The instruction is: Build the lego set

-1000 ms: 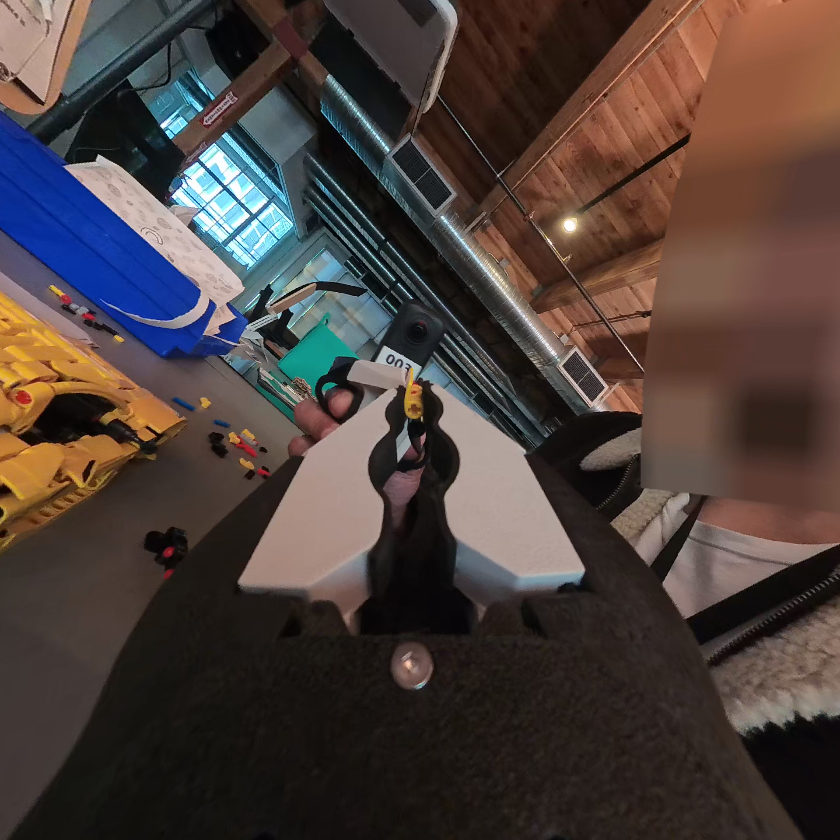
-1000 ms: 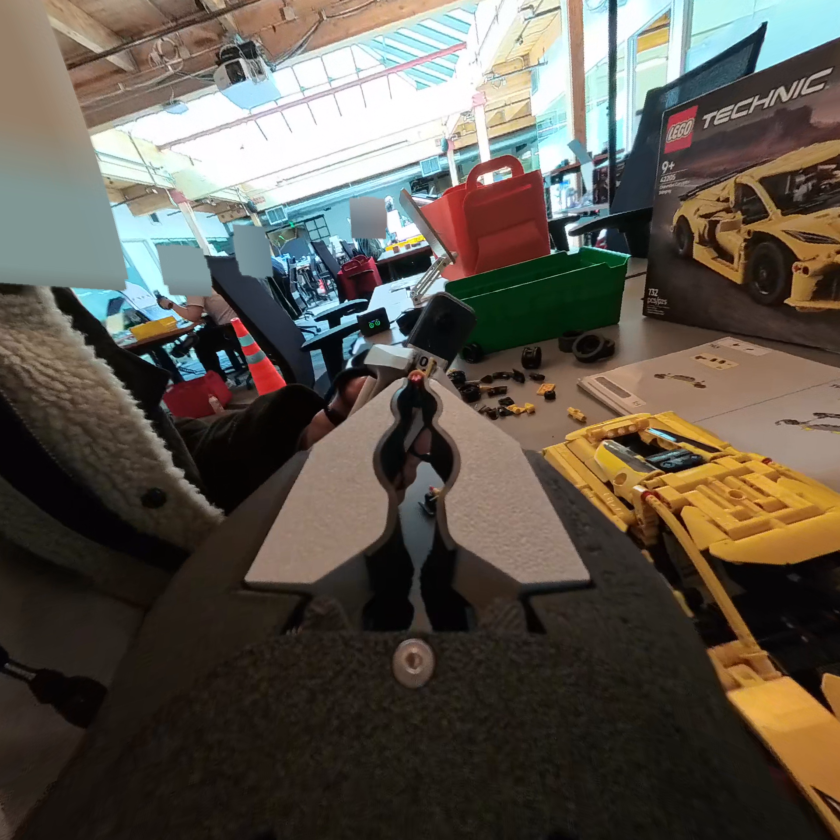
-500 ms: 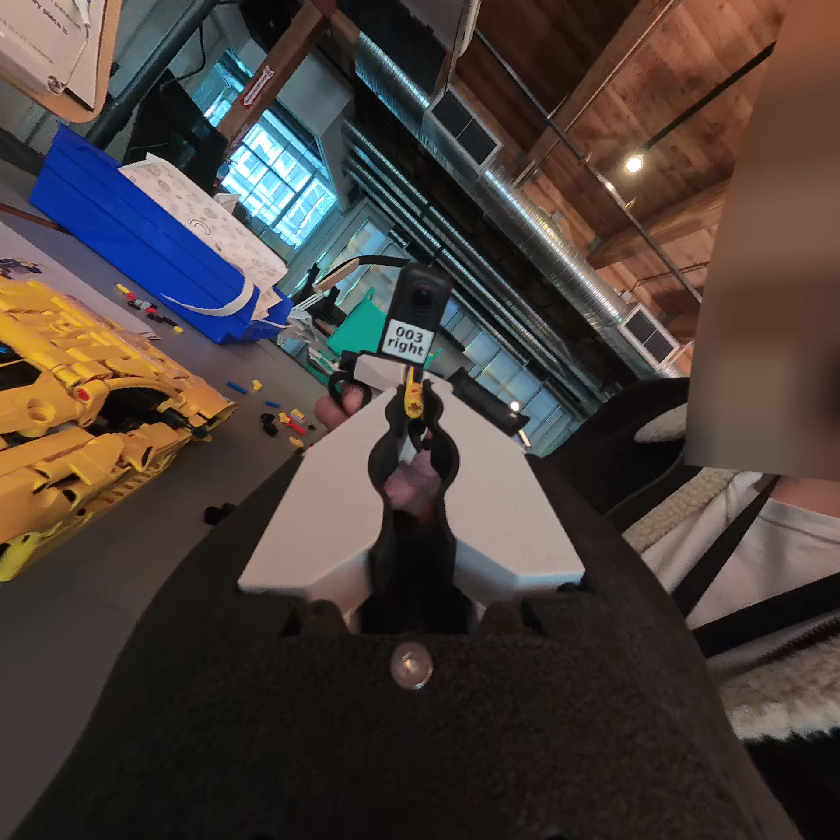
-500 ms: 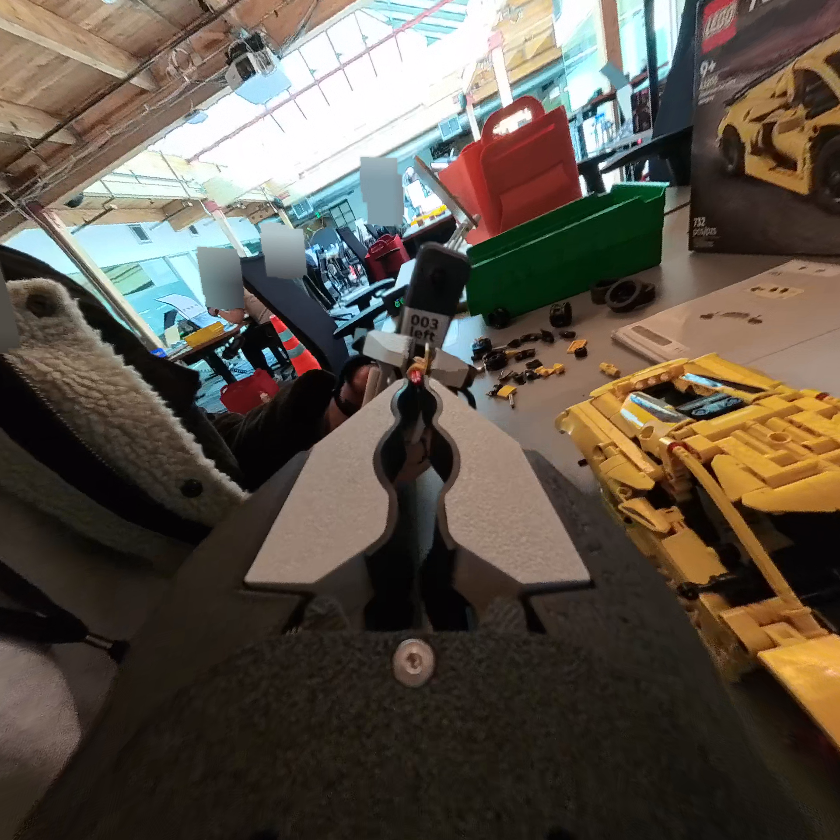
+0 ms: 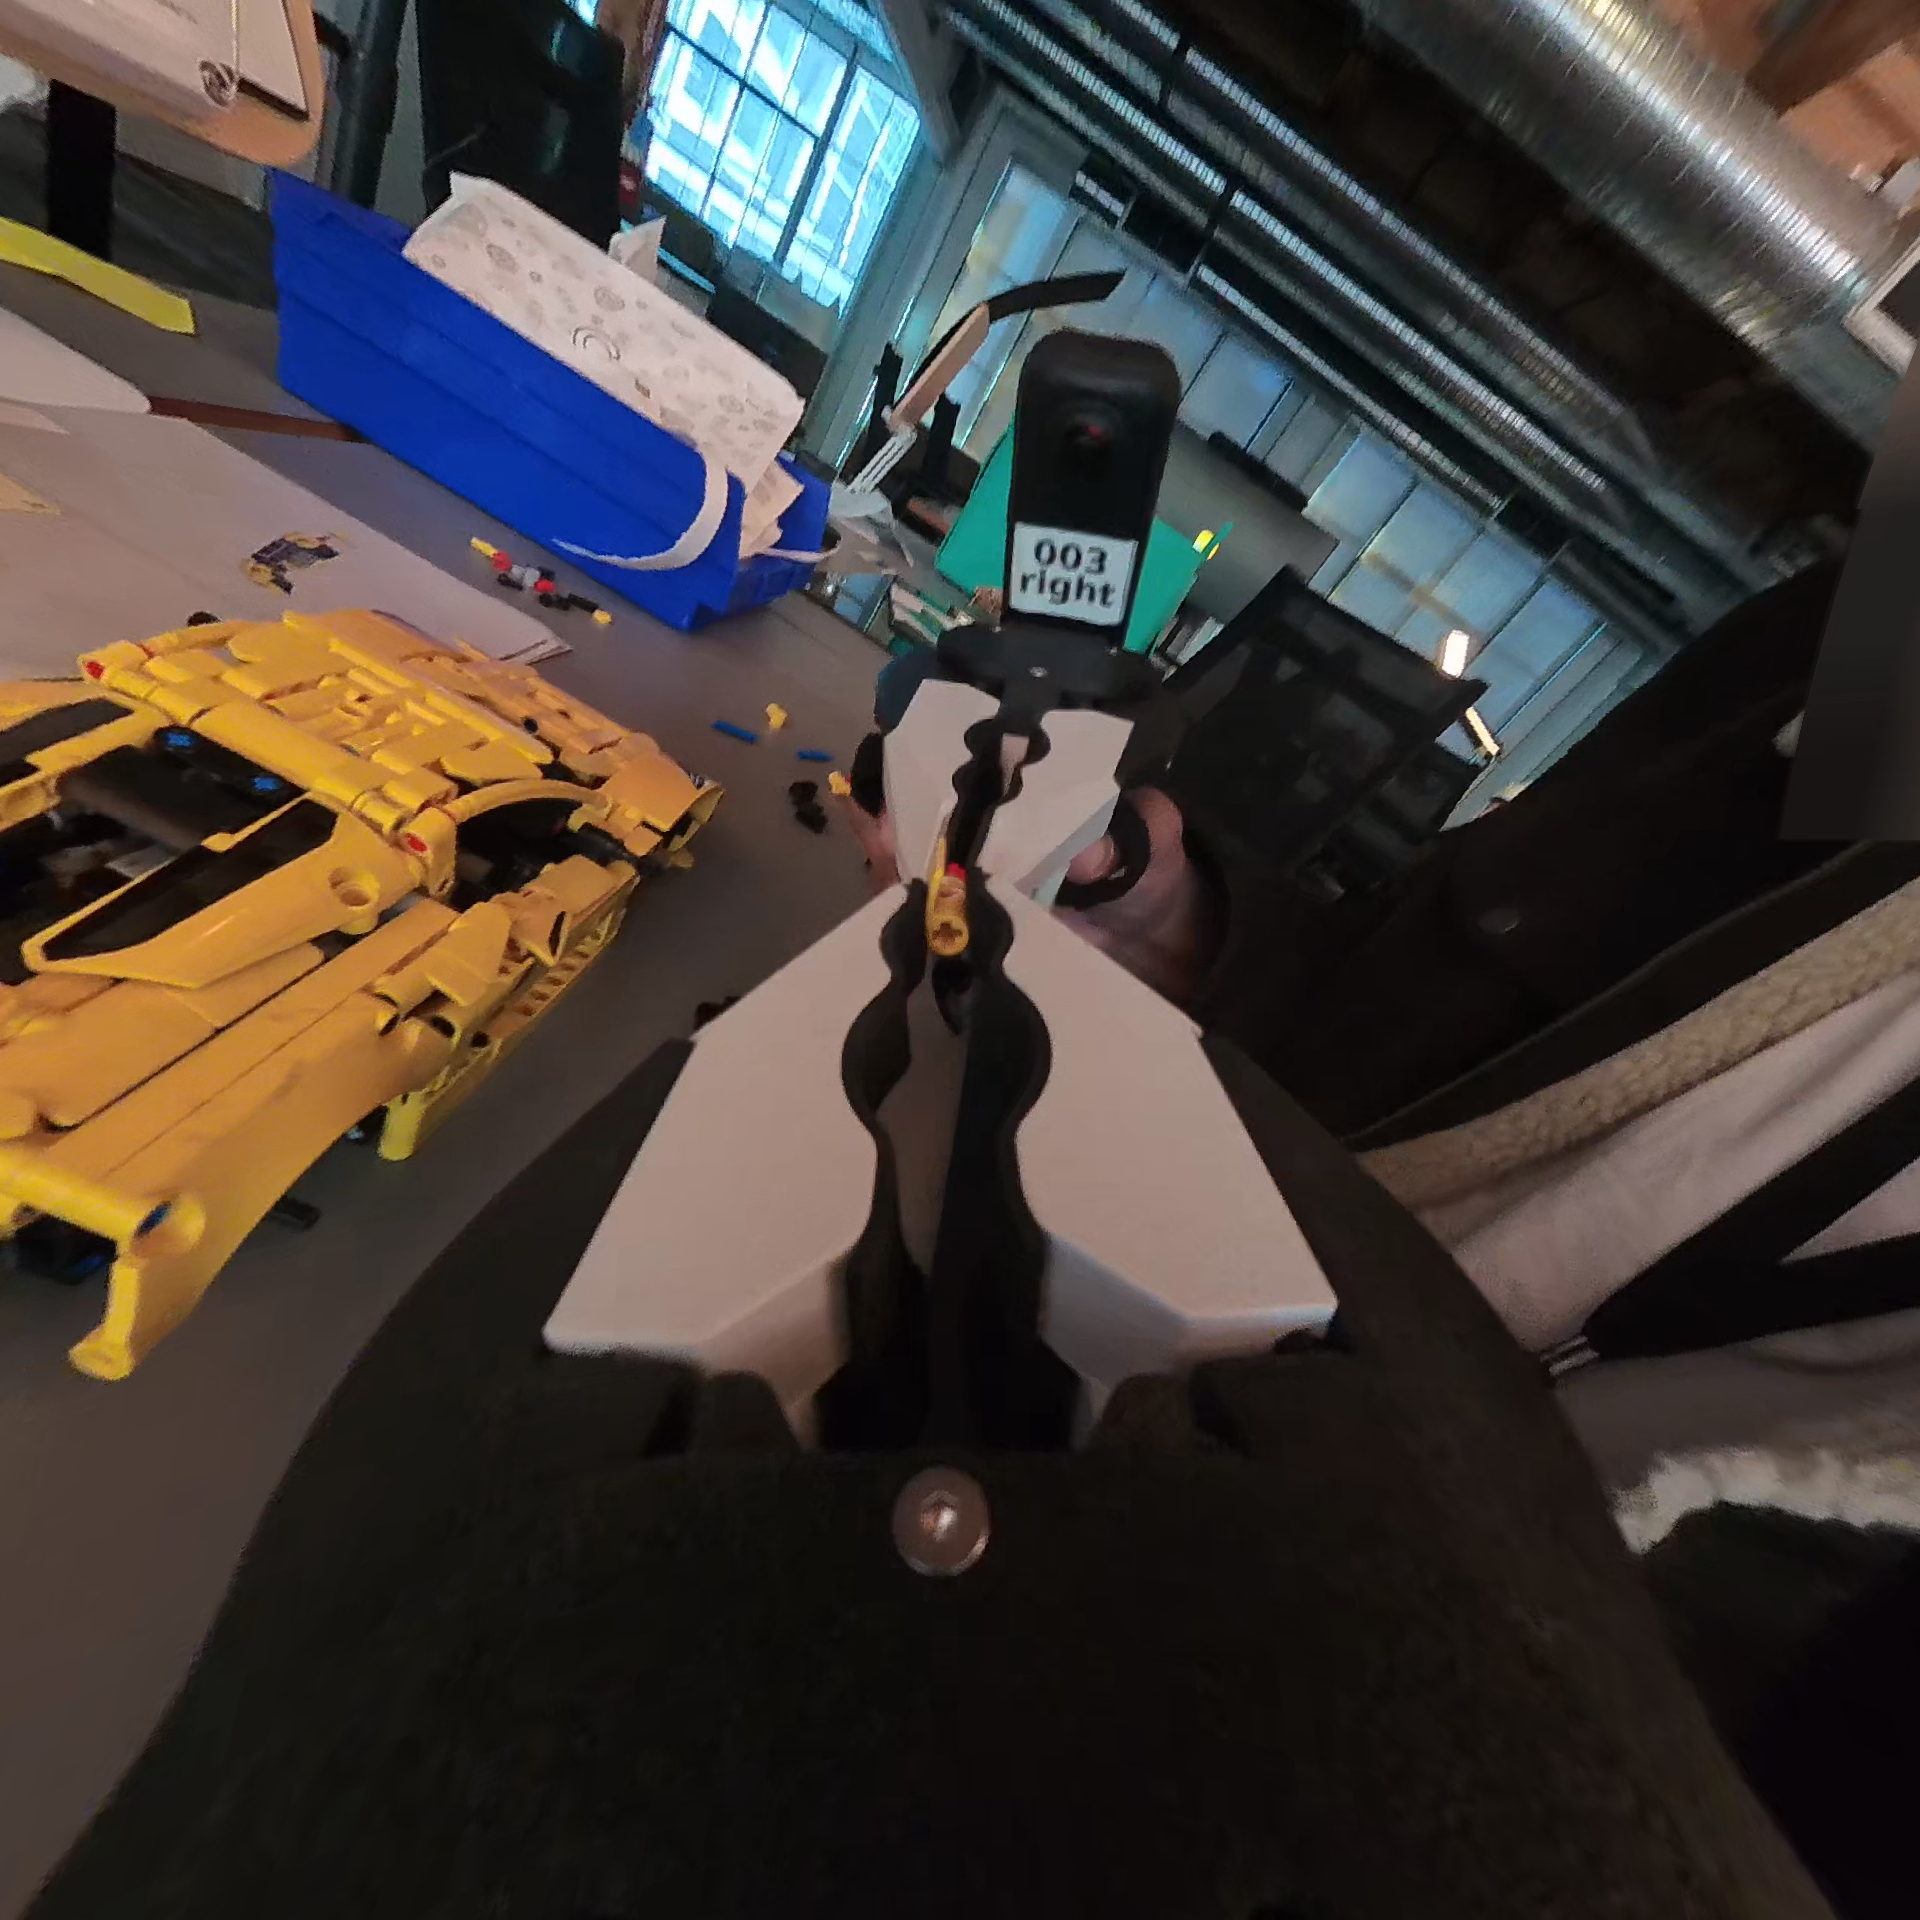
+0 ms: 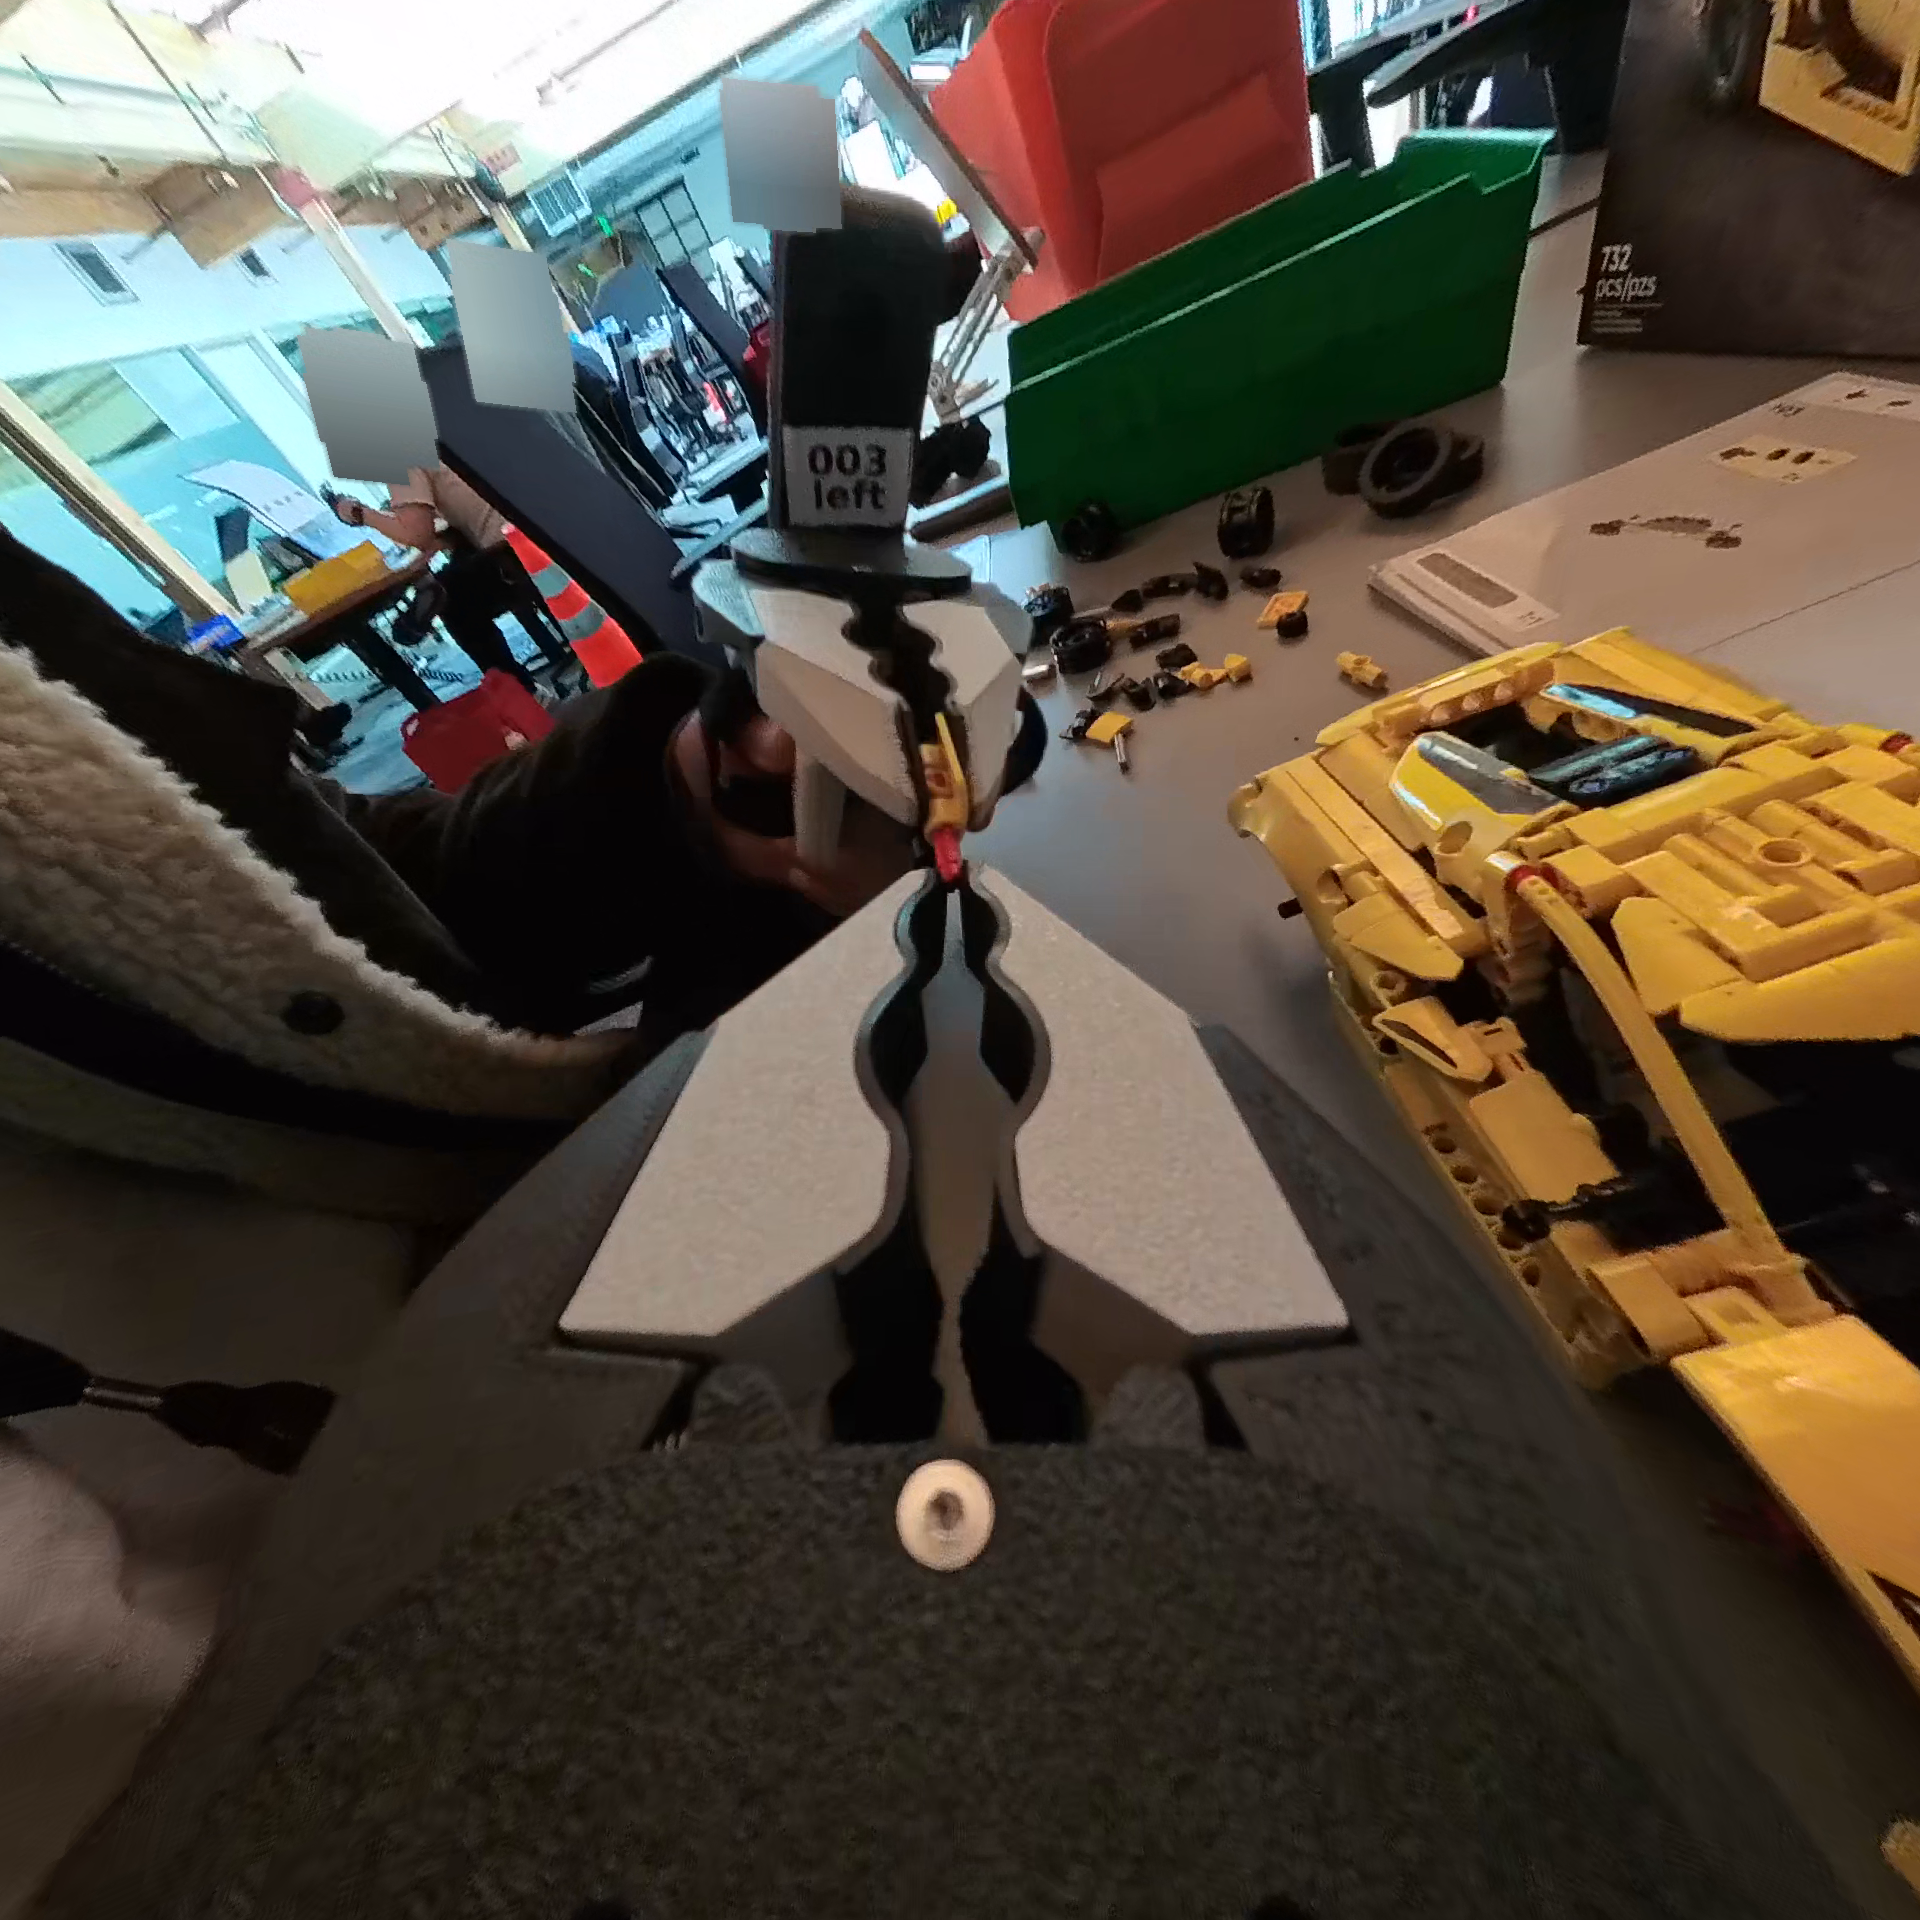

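My left gripper point(image 5: 945, 920) is shut on a small yellow lego piece point(image 5: 945, 916) and holds it in the air above the grey table point(image 5: 727, 935). My right gripper point(image 6: 945, 883) meets it tip to tip, with its jaws closed on a red pin point(image 6: 948, 857) that sticks out of the yellow piece point(image 6: 943, 774). The right gripper also shows in the left wrist view point(image 5: 961, 868), and the left gripper in the right wrist view point(image 6: 935, 821). The part-built yellow lego car point(image 5: 312, 883) lies on the table beside them point(image 6: 1610, 935).
A blue bin point(image 5: 468, 416) with paper stands behind the car. A green bin point(image 6: 1247, 343), a red case point(image 6: 1143, 135), the set's box point(image 6: 1766, 208), an instruction booklet point(image 6: 1662, 520), black tyres point(image 6: 1403, 468) and several loose parts point(image 6: 1164, 644) lie on the table. A person's jacket is close by. Only a small space, under 4 cm, lies between the two pairs of fingers.
Both views have tipped down towards the table, so the car shows more. The two grippers stay tip to tip on the yellow piece and the red pin.
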Demonstrator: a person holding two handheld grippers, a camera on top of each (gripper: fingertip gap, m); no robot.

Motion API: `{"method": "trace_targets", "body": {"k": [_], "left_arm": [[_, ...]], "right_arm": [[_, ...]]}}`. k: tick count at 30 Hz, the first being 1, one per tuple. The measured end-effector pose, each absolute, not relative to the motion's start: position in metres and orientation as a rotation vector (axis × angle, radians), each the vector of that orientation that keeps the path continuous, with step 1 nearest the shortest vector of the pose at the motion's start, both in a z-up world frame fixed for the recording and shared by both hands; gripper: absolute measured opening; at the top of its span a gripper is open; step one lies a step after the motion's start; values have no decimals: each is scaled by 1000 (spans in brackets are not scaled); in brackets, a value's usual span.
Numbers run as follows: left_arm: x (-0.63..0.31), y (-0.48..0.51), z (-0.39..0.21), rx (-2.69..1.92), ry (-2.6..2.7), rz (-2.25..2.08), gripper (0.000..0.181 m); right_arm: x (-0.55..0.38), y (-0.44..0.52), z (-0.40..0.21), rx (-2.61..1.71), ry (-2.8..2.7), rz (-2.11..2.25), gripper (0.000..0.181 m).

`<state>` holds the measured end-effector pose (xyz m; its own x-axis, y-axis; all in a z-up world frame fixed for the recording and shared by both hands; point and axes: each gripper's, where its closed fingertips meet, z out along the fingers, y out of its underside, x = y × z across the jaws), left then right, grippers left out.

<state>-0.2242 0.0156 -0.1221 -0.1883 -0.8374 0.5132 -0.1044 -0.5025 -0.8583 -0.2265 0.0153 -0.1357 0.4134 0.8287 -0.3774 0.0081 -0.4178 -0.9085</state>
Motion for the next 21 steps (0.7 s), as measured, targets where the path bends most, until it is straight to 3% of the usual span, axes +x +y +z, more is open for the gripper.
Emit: {"method": "trace_targets", "body": {"k": [21], "left_arm": [[-226,11,-130,-1528,1179,-1680,6]], "right_arm": [[-229,12,-144,-1790,-748,1135,1]]}}
